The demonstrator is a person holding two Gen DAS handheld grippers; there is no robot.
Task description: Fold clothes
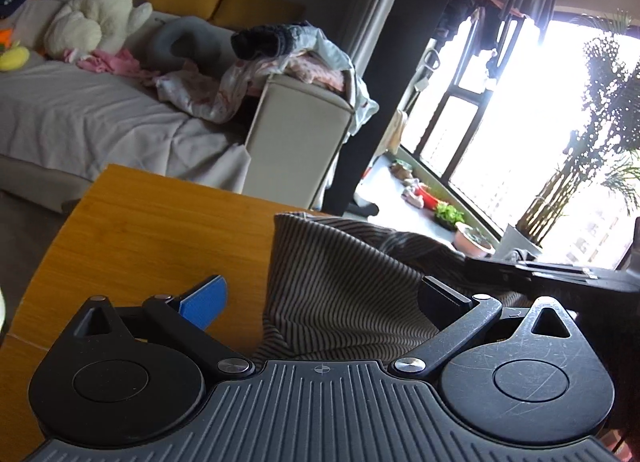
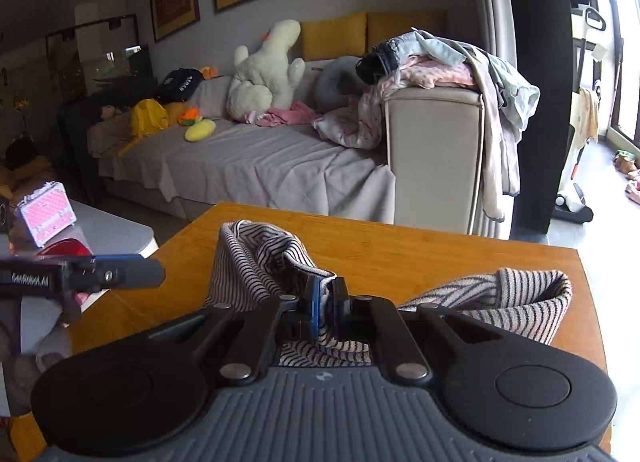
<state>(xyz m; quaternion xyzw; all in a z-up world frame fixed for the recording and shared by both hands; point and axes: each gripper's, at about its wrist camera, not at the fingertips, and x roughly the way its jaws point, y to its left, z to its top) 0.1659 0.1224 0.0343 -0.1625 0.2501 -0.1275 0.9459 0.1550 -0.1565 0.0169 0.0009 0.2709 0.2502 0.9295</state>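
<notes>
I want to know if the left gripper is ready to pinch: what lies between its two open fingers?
In the left wrist view, the striped garment lies between the left gripper's spread fingers, on the wooden table.

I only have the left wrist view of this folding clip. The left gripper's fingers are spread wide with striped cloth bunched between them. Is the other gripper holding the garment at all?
Observer: Yes. In the right wrist view the right gripper is shut on a fold of the striped garment.
Operator: Is the cloth lifted, or lying on the table?
Observer: The pinched fold is raised at the fingertips; another part drapes to the right over the wooden table.
Operator: Anything else near that table I cannot see?
Observer: A lower white table to the left carries a small pink case.
</notes>
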